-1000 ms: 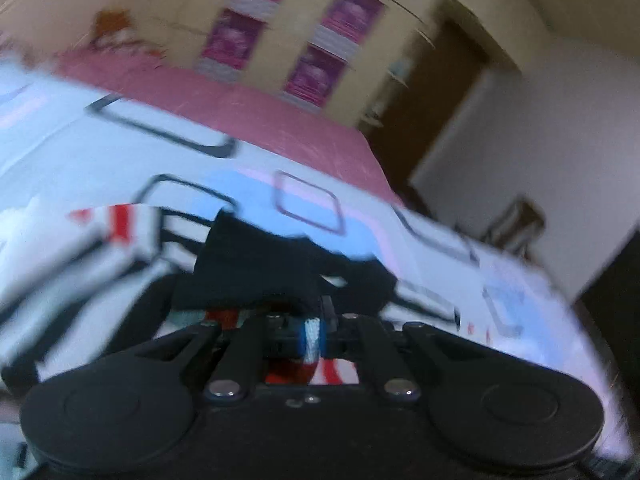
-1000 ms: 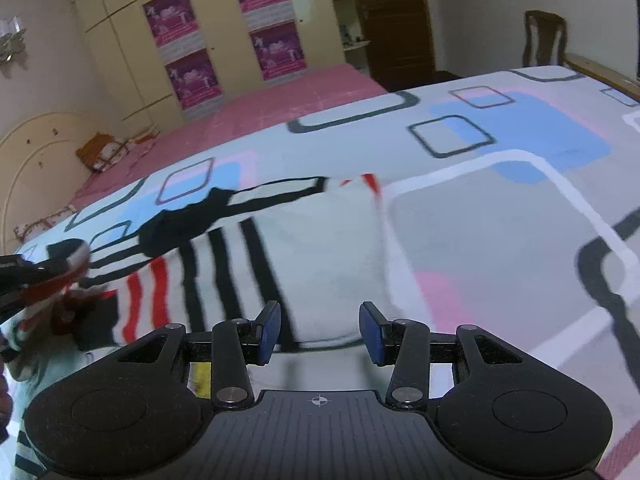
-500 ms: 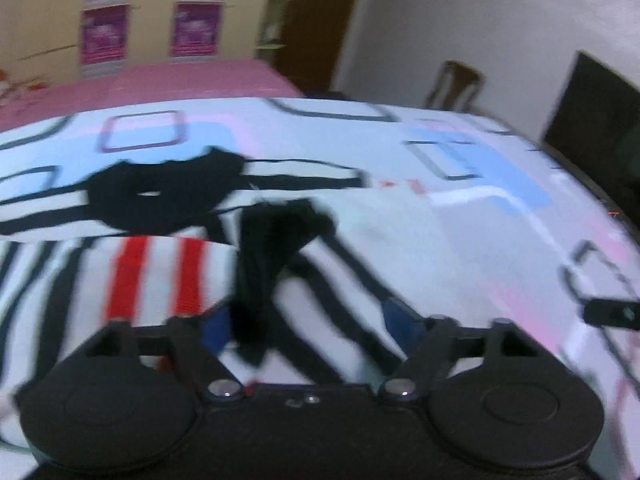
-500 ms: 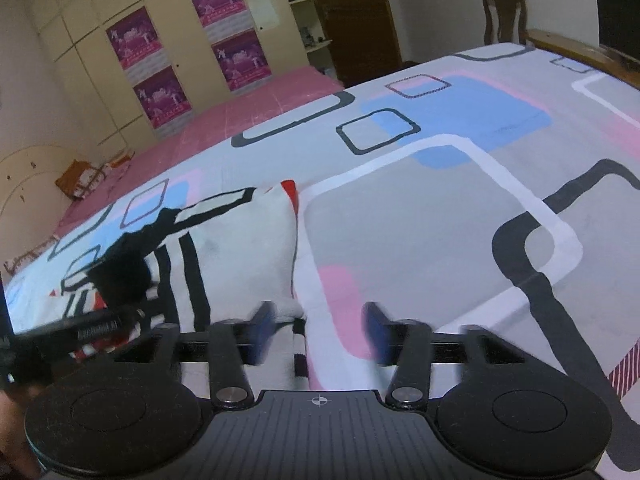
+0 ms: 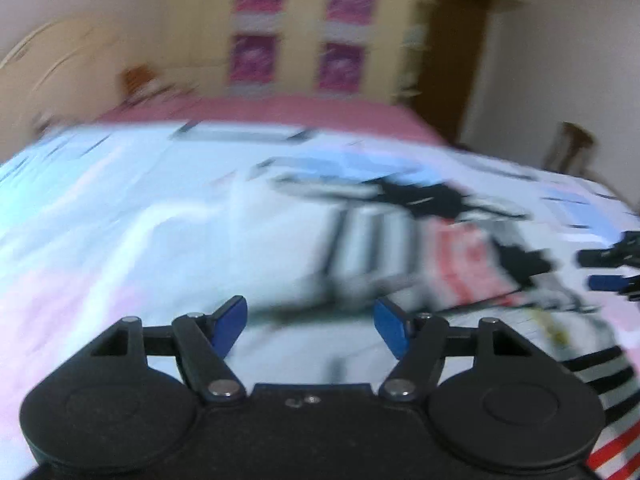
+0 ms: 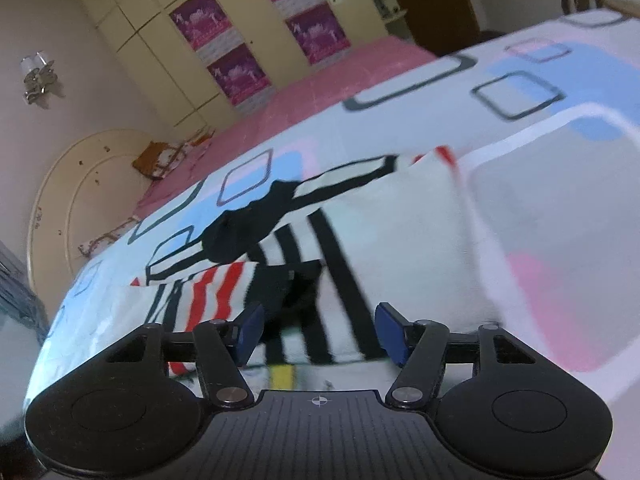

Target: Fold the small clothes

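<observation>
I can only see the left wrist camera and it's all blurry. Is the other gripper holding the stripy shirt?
Observer: No. In the right wrist view the right gripper is open with nothing between its fingers. The stripy shirt lies flat on the bed just beyond it.
Child: Is a sleeve folded in yet?
Observer: It looks so. A red-striped sleeve lies across the shirt's body, on the left side of that view.
Child: Where's the neck hole?
Observer: The black collar sits just past that sleeve, farther from the gripper.
</observation>
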`<state>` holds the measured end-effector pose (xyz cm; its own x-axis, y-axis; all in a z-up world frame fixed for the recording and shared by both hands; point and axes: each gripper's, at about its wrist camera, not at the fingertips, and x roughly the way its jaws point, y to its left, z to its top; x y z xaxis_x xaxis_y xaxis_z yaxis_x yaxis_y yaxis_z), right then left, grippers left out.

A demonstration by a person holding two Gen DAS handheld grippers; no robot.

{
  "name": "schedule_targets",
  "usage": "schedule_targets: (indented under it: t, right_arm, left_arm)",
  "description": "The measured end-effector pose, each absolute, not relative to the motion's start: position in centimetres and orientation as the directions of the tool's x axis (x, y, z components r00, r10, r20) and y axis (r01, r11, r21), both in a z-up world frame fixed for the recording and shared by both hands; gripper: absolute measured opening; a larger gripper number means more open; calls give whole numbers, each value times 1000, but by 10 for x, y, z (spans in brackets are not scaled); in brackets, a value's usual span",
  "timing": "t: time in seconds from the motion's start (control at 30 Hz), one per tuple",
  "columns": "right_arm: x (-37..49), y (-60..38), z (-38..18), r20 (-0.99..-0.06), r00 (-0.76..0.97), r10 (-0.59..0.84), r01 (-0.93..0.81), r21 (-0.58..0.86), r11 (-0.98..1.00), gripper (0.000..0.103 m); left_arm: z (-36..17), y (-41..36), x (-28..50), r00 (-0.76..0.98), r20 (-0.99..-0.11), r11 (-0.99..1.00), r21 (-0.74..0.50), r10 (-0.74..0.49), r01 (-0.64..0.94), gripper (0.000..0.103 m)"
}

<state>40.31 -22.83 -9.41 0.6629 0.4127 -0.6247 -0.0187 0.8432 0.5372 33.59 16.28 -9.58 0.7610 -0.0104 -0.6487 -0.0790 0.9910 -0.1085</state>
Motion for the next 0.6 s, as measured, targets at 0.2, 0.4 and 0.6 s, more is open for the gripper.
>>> schedule_targets:
  t: [0.2,0.4,0.6]
  right_arm:
    - [443,-202,-117,-681,593,430,2,535,845,62]
    - [456,-169,-117,-722,573,387,-77,423,903,12]
    - [435,-170,-49,-548,759,351,-173,349,921,8]
  left_arm:
    - [-116,190,363,722,-692,994,-86,-9,-70,43]
    - [-125,202,390,732,-681,997,-76,-27,-34,24]
    - [-131,204,386,732,-679,997,-75,-47,-5,23]
